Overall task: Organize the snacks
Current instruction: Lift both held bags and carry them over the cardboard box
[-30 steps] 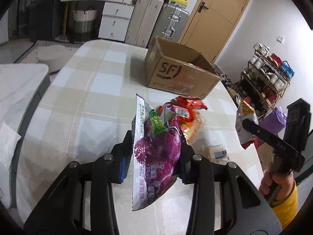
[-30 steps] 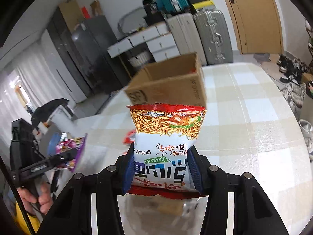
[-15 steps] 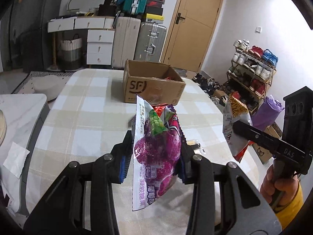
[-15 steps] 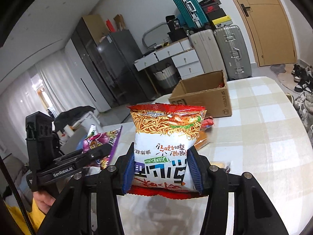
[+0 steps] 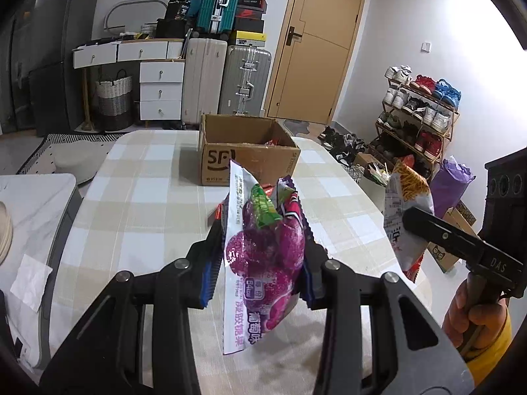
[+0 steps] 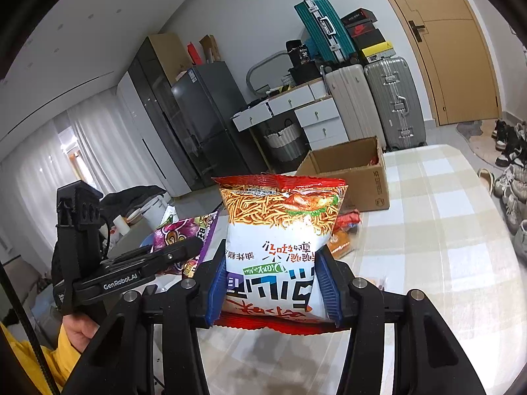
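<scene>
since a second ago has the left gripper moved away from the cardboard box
Yes. The left gripper, shut on the purple candy bag, has pulled back and risen: the cardboard box now looks smaller and farther up the checked table.

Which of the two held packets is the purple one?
The grape candy bag in the left gripper; the right gripper holds a red-and-white noodle snack bag.

Even indoor lighting; daylight enters through the curtains [image 6: 49, 164]. Glare marks the noodle bag [image 6: 280, 230]. Fisheye distortion and dark vignetting at edges.
</scene>
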Demonstrator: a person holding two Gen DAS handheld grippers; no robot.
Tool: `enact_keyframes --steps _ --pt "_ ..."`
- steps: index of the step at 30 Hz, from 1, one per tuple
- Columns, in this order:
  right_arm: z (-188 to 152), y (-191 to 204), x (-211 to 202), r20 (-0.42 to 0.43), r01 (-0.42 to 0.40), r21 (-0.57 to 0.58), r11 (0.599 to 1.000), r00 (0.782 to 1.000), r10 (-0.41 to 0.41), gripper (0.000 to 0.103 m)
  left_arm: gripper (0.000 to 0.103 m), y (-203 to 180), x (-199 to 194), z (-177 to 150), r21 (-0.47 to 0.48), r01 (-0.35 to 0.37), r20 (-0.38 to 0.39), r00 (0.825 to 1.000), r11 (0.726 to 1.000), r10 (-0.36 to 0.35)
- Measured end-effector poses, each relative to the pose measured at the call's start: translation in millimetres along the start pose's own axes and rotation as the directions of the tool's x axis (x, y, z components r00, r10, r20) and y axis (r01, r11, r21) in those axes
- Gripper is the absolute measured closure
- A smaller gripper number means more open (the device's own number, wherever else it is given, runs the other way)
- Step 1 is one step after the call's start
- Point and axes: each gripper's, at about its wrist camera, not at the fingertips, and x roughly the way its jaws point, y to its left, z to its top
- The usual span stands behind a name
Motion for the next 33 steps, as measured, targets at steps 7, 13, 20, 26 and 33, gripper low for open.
enact_keyframes --steps 7,13,20,26,33 --pt "34.7 -5.4 6.9 0.025 0.006 -0.029 1.000 1.000 -0.005 0.053 0.067 5.5 15.0 34.0 0.014 -0.003 0.013 1.000 1.000 0.003" --pt "72.0 -14.0 24.4 0.028 0.011 -0.048 0.999 1.000 -0.010 0.053 0.067 10.1 35.7 74.0 0.004 0.023 0.016 1.000 1.000 -0.023" --pt "124.3 -23.2 51.4 0.037 0.020 -0.056 0.998 0.999 -0.018 0.053 0.067 12.5 75.6 127.5 -0.035 0.058 0.008 0.998 0.998 -0.058" --pt "168.2 -30.2 86.3 0.007 0.043 -0.093 0.995 0.999 -0.042 0.053 0.067 14.1 126.9 179.1 -0.035 0.029 -0.006 1.000 0.999 -0.029" --pt "208.2 -48.4 145.3 -0.070 0.059 -0.087 0.994 0.995 -0.065 0.053 0.067 23.9 191.6 230.8 -0.050 0.007 -0.054 0.999 0.999 -0.010"
